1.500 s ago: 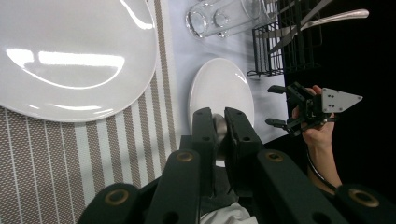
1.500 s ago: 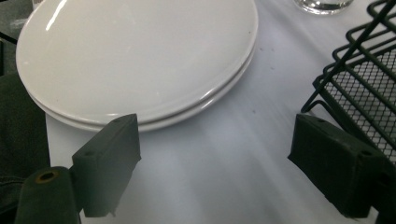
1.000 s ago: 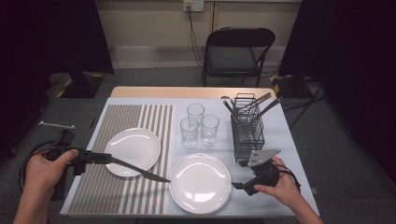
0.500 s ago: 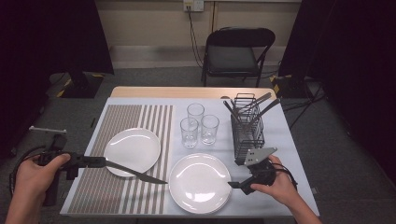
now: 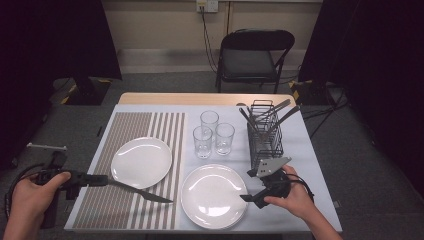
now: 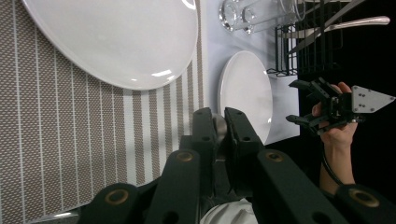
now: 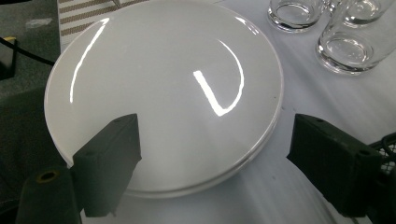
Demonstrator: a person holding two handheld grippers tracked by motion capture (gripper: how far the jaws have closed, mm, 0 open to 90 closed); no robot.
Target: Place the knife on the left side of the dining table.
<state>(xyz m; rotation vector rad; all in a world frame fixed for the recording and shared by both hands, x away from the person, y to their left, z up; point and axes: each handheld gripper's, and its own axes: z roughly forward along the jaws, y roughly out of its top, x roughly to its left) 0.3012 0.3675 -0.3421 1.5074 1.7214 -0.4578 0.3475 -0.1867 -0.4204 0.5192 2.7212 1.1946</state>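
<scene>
Left gripper (image 5: pixel 95 179) pinches what looks like a knife (image 5: pixel 142 192); right gripper (image 7: pixel 215 163) spread wide beside a plate (image 7: pixel 163 84).

Left tongs (image 5: pixel 95 179) clamped shut, right tongs (image 5: pixel 248 186) spread wide, low

Worktop (image 5: pixel 310 150): pale cover, a wooden strip bare along its far edge.
Striped mat (image 5: pixel 127 125): lies on its left half.
Left plate (image 5: pixel 141 162): rests on the mat.
Right plate (image 5: pixel 214 196): lower centre, on the pale cover.
Three glasses (image 5: pixel 213 134): centre, clustered.
Wire caddy (image 5: pixel 265 140): right of the glasses, cutlery standing in it.
</scene>
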